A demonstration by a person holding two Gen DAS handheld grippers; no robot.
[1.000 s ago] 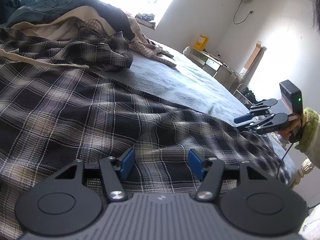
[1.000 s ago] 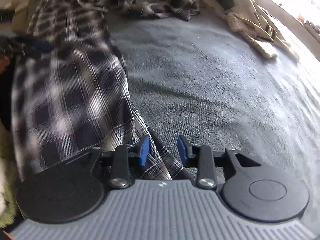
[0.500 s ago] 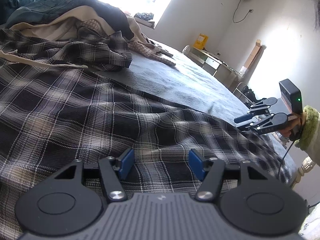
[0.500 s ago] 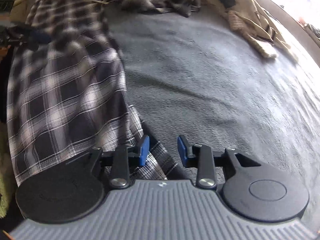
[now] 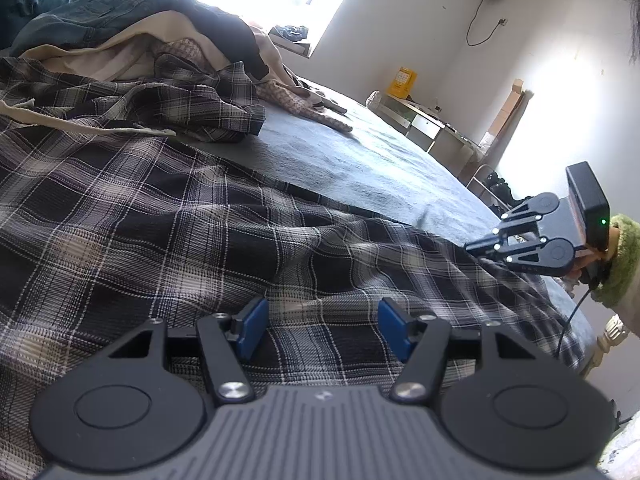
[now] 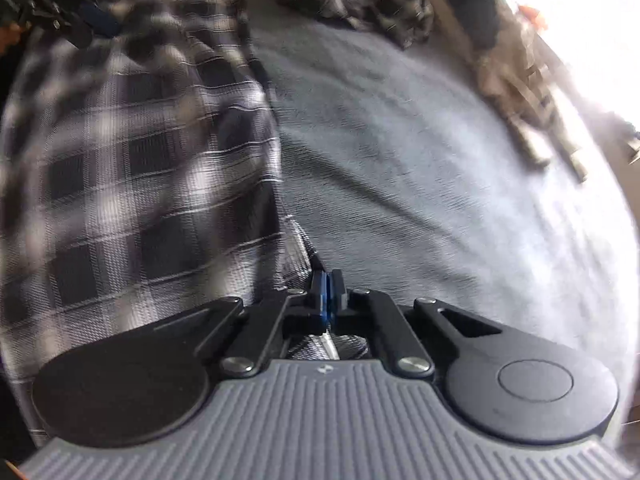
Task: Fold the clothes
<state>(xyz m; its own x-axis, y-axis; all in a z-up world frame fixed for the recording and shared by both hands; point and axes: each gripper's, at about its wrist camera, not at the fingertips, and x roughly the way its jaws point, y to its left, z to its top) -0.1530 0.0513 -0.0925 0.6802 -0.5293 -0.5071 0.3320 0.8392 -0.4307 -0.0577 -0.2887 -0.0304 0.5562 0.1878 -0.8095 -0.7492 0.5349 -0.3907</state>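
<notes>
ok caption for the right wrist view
Right gripper closed at the edge of a plaid garment on a grey bed.

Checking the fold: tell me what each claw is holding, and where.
The right claw has just closed on the edge of the plaid garment. The left claw stands open over the cloth, holding nothing.

Left gripper (image 5: 320, 326) jaws apart, pointing slightly down; right gripper (image 6: 328, 294) just closed, view blurred, apparently pinching.
</notes>
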